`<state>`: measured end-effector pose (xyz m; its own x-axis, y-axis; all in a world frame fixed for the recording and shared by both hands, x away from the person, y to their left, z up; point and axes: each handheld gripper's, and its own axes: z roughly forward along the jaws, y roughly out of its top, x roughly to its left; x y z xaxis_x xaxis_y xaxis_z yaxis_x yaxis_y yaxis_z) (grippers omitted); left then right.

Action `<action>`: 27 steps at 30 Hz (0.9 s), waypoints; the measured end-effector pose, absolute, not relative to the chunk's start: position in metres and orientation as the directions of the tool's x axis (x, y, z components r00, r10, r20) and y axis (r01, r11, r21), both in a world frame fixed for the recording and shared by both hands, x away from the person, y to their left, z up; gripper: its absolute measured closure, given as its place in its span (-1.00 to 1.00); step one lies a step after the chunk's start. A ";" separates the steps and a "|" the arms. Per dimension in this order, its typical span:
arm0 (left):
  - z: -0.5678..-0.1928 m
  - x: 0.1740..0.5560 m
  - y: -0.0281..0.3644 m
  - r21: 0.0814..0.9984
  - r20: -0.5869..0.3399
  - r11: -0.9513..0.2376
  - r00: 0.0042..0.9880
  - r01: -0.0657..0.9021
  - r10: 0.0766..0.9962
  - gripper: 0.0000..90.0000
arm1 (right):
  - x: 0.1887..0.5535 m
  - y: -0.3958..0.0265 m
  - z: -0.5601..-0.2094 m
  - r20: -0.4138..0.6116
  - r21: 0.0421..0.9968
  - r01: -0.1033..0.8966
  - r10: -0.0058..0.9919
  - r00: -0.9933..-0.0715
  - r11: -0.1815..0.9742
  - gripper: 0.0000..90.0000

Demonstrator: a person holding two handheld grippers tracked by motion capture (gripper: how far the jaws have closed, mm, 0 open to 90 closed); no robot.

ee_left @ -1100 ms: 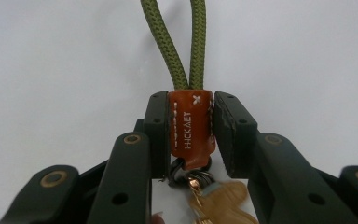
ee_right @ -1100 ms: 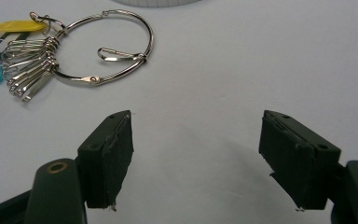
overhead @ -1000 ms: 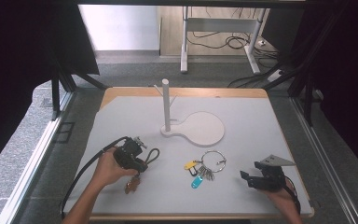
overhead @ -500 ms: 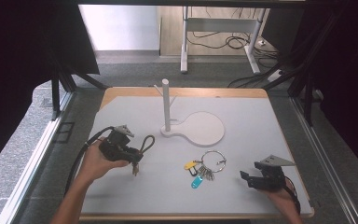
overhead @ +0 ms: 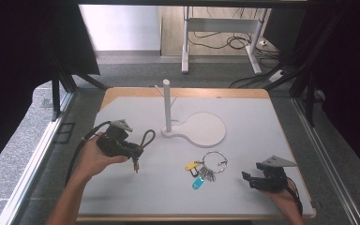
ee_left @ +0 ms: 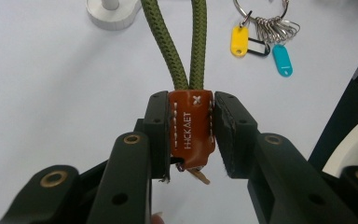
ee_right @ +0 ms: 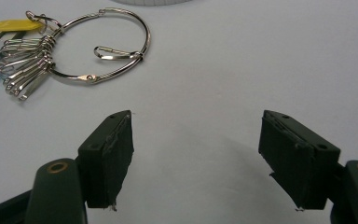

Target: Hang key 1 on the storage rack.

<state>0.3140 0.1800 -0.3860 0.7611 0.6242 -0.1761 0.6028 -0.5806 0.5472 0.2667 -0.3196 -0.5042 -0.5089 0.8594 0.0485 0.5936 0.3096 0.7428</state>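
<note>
I count one green cord loop [ee_left: 182, 42], off the table near its left edge, its brown leather tab [ee_left: 192, 128] clamped in my left gripper [overhead: 130, 151]. One key ring [overhead: 214, 161] lies right of centre; the right gripper view shows its snap hook [ee_right: 114, 53]. My right gripper [overhead: 249, 180] gapes empty near the white table's [overhead: 262, 126] front right corner.

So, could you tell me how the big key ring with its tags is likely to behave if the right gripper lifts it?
The key ring would probably swing. Its clips and tags hang loose, likely dangling and rattling. Thin smooth wire may slip between pads.
</note>
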 end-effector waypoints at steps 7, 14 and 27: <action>-0.379 0.317 0.182 0.558 -0.170 -0.581 0.767 0.592 0.619 0.51 | 0.267 -0.320 -0.505 0.047 0.742 0.593 0.859 -0.510 0.312 -0.41; -0.374 0.319 0.182 0.563 -0.171 -0.581 0.770 0.588 0.615 0.51 | 0.267 -0.319 -0.505 0.050 0.737 0.598 0.857 -0.512 0.314 -0.41; -0.365 0.324 0.186 0.584 -0.184 -0.560 0.768 0.587 0.613 0.51 | 0.267 -0.320 -0.507 0.054 0.735 0.601 0.858 -0.511 0.312 -0.41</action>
<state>0.3242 0.1865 -0.3650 0.7683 0.6132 -0.1836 0.5869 -0.5604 0.5844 0.2674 -0.3198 -0.5066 -0.5110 0.8579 0.0535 0.6014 0.3124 0.7354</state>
